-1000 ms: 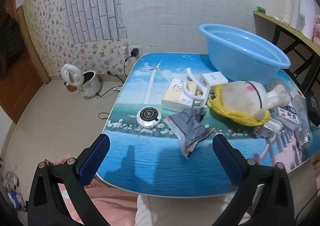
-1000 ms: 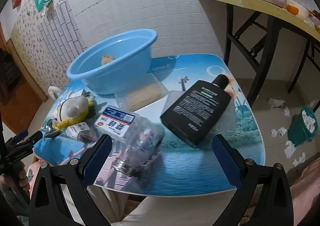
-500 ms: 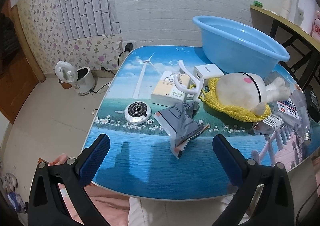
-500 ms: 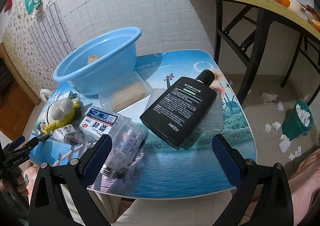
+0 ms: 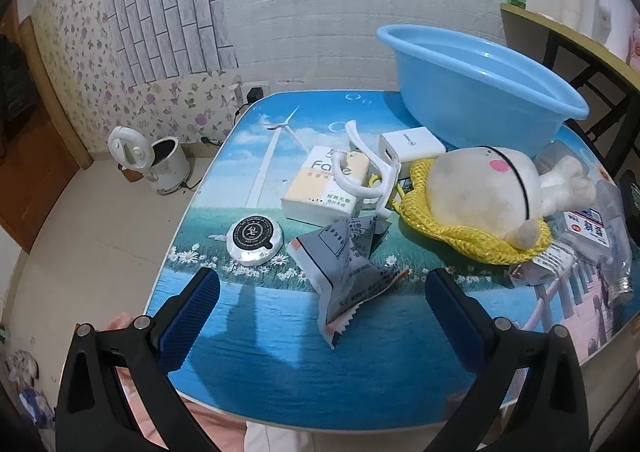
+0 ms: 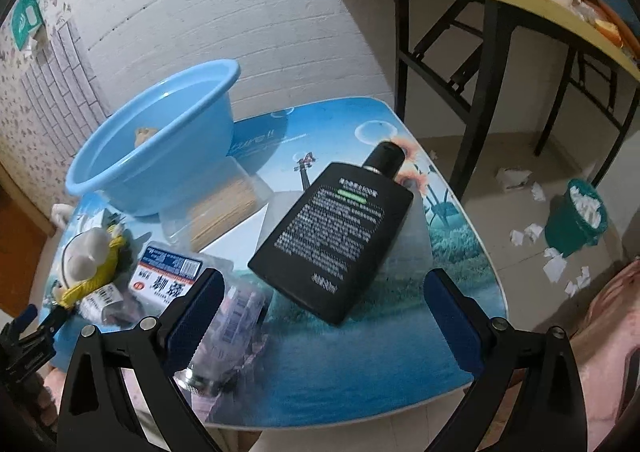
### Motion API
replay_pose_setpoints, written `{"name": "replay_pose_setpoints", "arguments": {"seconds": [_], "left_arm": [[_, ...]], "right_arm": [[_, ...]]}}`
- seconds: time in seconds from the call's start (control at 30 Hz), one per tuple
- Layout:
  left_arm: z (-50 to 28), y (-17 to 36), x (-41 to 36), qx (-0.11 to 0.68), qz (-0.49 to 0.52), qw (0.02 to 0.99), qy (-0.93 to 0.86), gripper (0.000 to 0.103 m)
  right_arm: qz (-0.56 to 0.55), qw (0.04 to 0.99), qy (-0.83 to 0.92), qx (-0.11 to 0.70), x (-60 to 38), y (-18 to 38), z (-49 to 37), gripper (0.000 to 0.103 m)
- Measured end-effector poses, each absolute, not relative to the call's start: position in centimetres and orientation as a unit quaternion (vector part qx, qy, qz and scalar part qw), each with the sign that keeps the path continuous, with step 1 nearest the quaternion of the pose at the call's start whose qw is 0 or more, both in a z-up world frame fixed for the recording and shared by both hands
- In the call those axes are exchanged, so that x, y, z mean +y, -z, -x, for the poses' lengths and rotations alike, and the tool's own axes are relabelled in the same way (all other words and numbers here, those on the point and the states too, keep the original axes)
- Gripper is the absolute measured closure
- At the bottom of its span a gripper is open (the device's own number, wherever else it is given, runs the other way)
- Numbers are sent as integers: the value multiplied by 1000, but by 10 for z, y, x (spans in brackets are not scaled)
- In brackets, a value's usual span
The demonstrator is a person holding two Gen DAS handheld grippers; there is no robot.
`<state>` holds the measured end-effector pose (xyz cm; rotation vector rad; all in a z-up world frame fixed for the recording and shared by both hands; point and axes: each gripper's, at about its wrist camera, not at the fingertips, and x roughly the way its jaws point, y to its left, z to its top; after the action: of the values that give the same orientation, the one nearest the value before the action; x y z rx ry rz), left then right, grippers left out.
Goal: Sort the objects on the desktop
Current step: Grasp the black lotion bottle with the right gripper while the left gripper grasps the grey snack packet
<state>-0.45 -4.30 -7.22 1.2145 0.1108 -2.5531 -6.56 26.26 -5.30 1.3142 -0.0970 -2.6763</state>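
My left gripper (image 5: 320,312) is open and empty above the table's near edge, just in front of a crumpled grey snack wrapper (image 5: 348,272). Beyond it lie a round tin (image 5: 255,240), a tissue pack (image 5: 326,184), a white charger (image 5: 410,144) with its cable, and a plush toy (image 5: 484,192) on a yellow net. A blue basin (image 5: 480,88) stands at the back. My right gripper (image 6: 320,316) is open and empty over a flat black bottle (image 6: 336,236). A clear plastic bottle (image 6: 224,332) lies by its left finger.
A clear box of toothpicks (image 6: 220,208) sits beside the blue basin (image 6: 160,148). A kettle (image 5: 152,160) stands on the floor at left. A wooden side table (image 6: 500,0) and a green bin (image 6: 576,220) with paper scraps are at right.
Both grippers have moved forward over the table, so the wrapper and the black bottle look nearer. Both stay open and empty.
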Motion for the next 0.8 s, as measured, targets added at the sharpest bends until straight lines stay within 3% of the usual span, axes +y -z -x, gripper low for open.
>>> {"name": "replay_pose_setpoints", "arguments": {"seconds": [0.5, 0.6, 0.67, 0.73, 0.8], "left_arm": [[11, 82, -41, 45, -428, 180, 885, 1], [12, 82, -42, 53, -428, 176, 885, 11], [13, 83, -42, 56, -433, 166, 884, 21], [13, 84, -42, 62, -438, 159, 883, 34], [12, 84, -41, 69, -437, 152, 884, 42]], "right_arm": [[-429, 19, 903, -32, 253, 60, 97, 5], [-428, 15, 903, -19, 251, 63, 100, 7], [-422, 17, 906, -12, 250, 63, 100, 14], [-416, 17, 909, -4, 248, 63, 100, 29], [-411, 26, 911, 5, 248, 62, 101, 35]]}}
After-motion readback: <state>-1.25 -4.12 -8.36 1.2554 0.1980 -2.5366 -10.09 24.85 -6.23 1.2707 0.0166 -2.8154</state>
